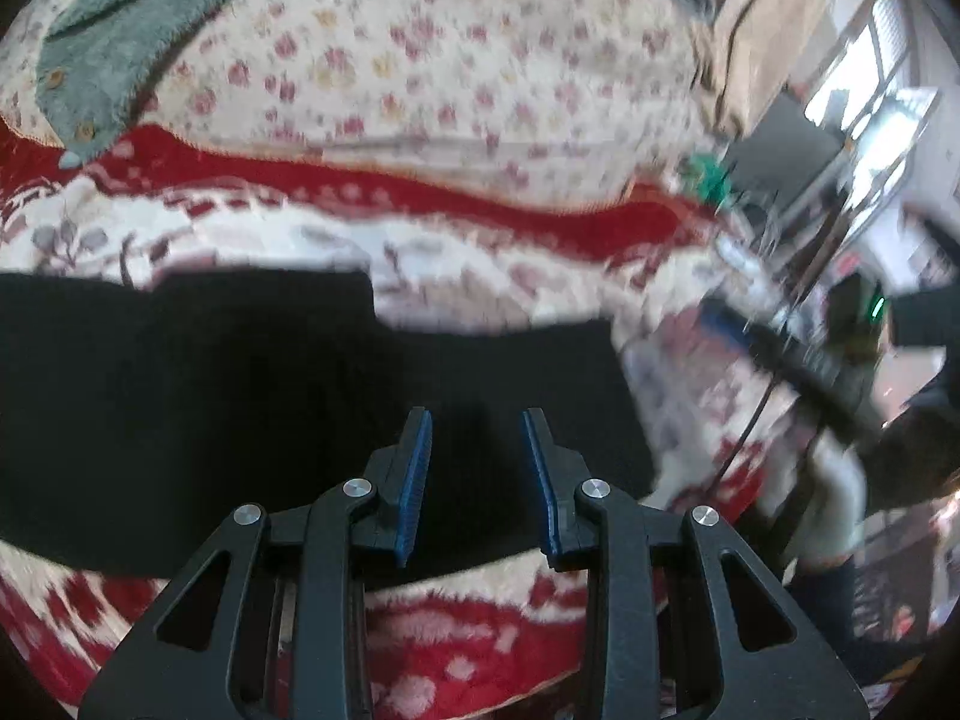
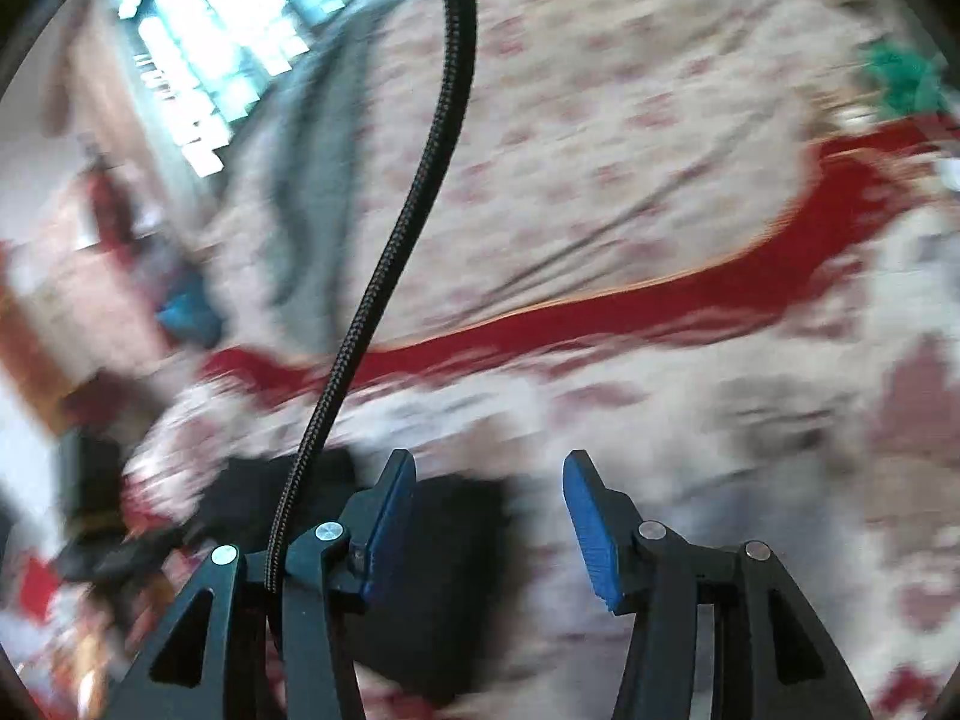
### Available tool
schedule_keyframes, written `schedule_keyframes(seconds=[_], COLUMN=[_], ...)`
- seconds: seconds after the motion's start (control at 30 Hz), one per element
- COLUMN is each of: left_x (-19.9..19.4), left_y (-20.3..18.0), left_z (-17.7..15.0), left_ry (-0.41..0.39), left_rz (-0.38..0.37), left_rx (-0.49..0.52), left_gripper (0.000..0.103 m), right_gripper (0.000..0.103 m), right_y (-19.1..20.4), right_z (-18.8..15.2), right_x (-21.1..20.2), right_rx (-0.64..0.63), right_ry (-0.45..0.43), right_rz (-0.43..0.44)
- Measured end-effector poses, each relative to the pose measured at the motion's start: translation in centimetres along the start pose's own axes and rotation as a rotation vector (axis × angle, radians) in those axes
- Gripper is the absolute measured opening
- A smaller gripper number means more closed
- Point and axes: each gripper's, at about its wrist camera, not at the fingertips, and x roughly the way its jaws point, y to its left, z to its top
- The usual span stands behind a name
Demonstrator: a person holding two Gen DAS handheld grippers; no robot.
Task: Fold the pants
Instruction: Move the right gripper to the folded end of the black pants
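While both views are blurred, the largest surface reads clearly: a red-and-white patterned blanket (image 1: 456,648) covers the work area, with a broad red band crossing it from side to side. Beyond that band lies a cream floral sheet (image 1: 456,54), printed with small pink flowers. At the upper left of the left wrist view, a grey-green fleece garment (image 1: 102,42) with buttons along its edge rests on the floral sheet.

Black pants (image 1: 252,420) lie flat on the blanket as a wide dark rectangle, occupying the left and centre of the left wrist view. Their far edge is stepped, higher at the left than at the right. In the right wrist view the pants appear only as a dark patch at lower left, beneath and beside the left finger of that gripper.

Left gripper (image 1: 477,420): jaws stand narrowly apart above the pants, blue pads (image 1: 414,486) clear of the fabric, nothing between them.

Right gripper (image 2: 489,471): jaws stand wide apart over the blanket, just past the edge of the pants, nothing between them.

A braided black cable (image 2: 384,252) runs from the top of the right wrist view down to the gripper body.
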Motion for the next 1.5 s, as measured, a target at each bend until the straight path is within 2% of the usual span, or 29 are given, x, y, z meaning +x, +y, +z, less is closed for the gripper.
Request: schedule_keyframes(seconds=[0.07, 0.1, 0.23, 0.3, 0.63, 0.7, 0.77, 0.87, 1.03, 1.2, 1.33, 1.5], left_x=[1.6, 2.3, 2.9, 2.3, -3.5, -4.4, -5.3, -6.6, -8.5, -9.5, -10.1, -10.0], left_y=[0.0, 0.3, 0.6, 0.5, 1.5, 2.7, 4.0, 6.1, 9.2, 11.2, 11.6, 12.3], left_z=[-0.9, -1.1, -1.2, -1.1, -1.3, -1.4, -1.6, -2.2, -3.7, -4.9, -5.5, -5.6], left_ry=[0.026, 0.04, 0.045, 0.047, -0.068, -0.075, -0.084, -0.082, -0.115, -0.12, -0.127, -0.135], left_rz=[0.093, 0.11, 0.115, 0.11, 0.167, 0.175, 0.18, 0.202, 0.305, 0.326, 0.359, 0.352], left_rx=[0.005, -0.002, -0.021, -0.029, -0.034, -0.068, -0.114, -0.176, -0.248, -0.314, -0.306, -0.329], left_gripper=[0.029, 0.029, 0.029, 0.029, 0.029, 0.04, 0.043, 0.043, 0.043, 0.043, 0.043, 0.043], right_gripper=[0.05, 0.05, 0.05, 0.05, 0.05, 0.05, 0.05, 0.05, 0.05, 0.05, 0.05, 0.05], right_y=[-1.5, -1.9, -1.4, -0.2, 3.0, 4.0, 5.2, 7.1, 11.0, 14.6, 16.7, 18.4], right_z=[0.3, 0.1, -1.3, -2.2, -1.2, -1.5, -2.0, -3.0, -4.8, -6.1, -7.2, -8.3], right_x=[-0.2, -0.3, 0.5, 1.1, 1.3, 1.4, 1.9, 3.4, 6.3, 8.5, 10.0, 11.3], right_rx=[0.013, 0.024, 0.057, 0.04, -0.04, -0.051, -0.059, -0.076, -0.152, -0.222, -0.257, -0.298], right_ry=[0.005, 0.013, 0.057, 0.076, 0.075, 0.087, 0.101, 0.137, 0.218, 0.264, 0.311, 0.347], right_rz=[-0.025, -0.004, 0.113, 0.139, 0.142, 0.178, 0.219, 0.276, 0.315, 0.343, 0.372, 0.368])
